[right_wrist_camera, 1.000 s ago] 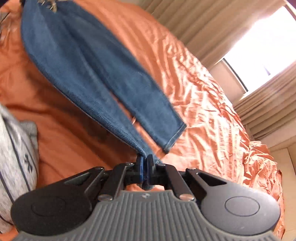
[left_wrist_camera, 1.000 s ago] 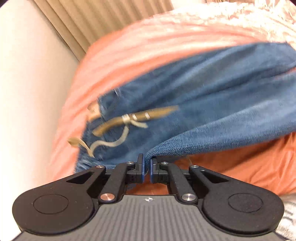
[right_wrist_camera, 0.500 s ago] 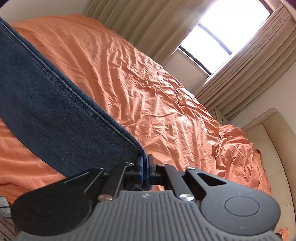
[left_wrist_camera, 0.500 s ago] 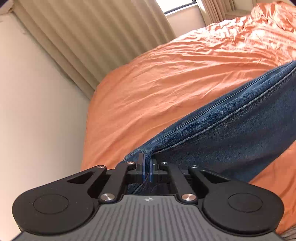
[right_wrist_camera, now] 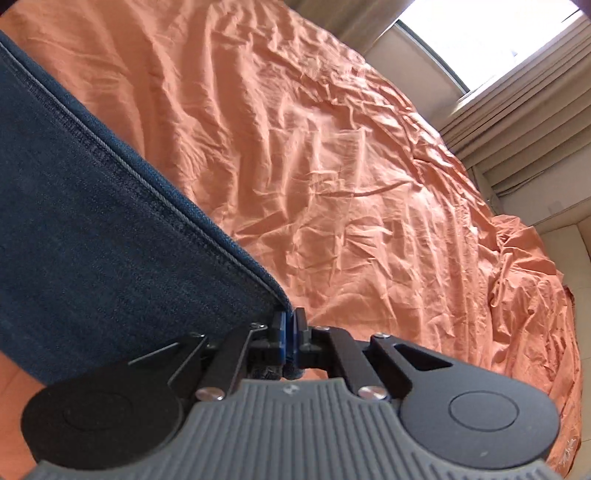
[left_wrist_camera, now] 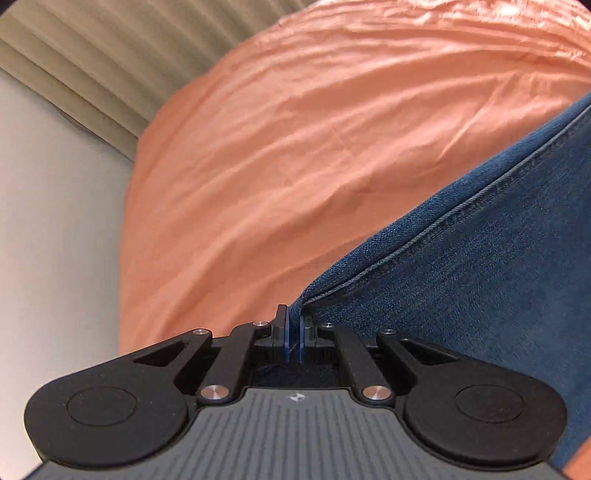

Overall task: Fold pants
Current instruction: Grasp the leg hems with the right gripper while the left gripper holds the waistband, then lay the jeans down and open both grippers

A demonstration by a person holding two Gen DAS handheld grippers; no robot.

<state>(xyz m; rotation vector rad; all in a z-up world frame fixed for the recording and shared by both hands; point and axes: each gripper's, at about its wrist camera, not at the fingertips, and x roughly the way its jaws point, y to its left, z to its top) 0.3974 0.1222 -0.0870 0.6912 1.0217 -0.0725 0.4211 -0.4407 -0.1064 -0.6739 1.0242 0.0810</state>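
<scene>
The blue denim pants fill the right of the left wrist view, stretched taut along a seam above the orange bedsheet. My left gripper is shut on the pants' edge. In the right wrist view the pants fill the left side, their stitched side seam running down to my right gripper, which is shut on the fabric's corner. The rest of the pants is out of view.
A wrinkled orange bedsheet covers the bed and bunches at the far right edge. Beige curtains and a pale wall stand at the left. A bright window with curtains lies at the back right.
Both grippers have lifted the pants off the bed and swung them round; the waistband and legs that lay in view a second ago are gone, and the denim now hangs taut between the grippers.
</scene>
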